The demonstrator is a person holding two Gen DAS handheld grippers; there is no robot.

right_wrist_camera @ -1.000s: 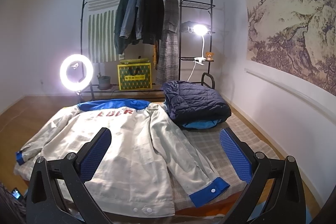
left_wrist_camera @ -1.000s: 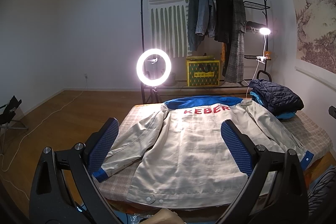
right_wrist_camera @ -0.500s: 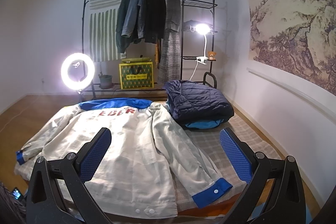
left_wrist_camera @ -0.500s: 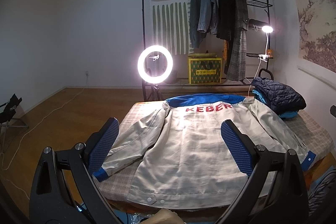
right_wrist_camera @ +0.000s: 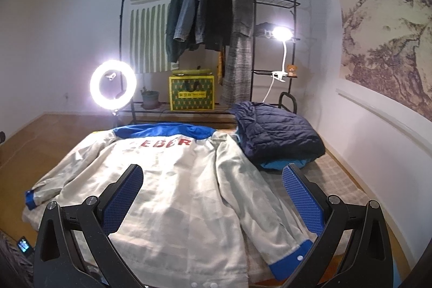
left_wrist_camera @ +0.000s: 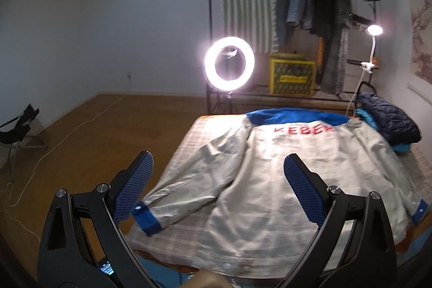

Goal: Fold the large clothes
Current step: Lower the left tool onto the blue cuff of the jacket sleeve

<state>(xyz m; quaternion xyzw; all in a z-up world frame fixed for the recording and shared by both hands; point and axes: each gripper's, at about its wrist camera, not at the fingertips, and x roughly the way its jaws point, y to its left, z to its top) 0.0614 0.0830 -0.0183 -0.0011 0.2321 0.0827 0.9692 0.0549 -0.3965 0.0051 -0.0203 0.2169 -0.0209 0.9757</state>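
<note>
The left gripper [left_wrist_camera: 218,188] has its jaws spread wide and nothing between its blue pads; it hangs over the near left corner of the bed, with the left sleeve cuff [left_wrist_camera: 147,217] just below and beside its left finger. The right gripper [right_wrist_camera: 213,196] is equally wide and empty, poised above the near right part of the bed, the right sleeve cuff [right_wrist_camera: 290,261] lying just inside its right finger.

The pale jacket [right_wrist_camera: 172,196] with a blue collar lies back-up and spread flat on the checked bed cover [right_wrist_camera: 340,180], sleeves angled outward, hem nearest the grippers. No fold is in it yet, so by my reading the work on this garment has not begun (sleeves, then body, are all left). A dark padded jacket [right_wrist_camera: 278,136] sits folded at the far right corner, apparently finished
</note>
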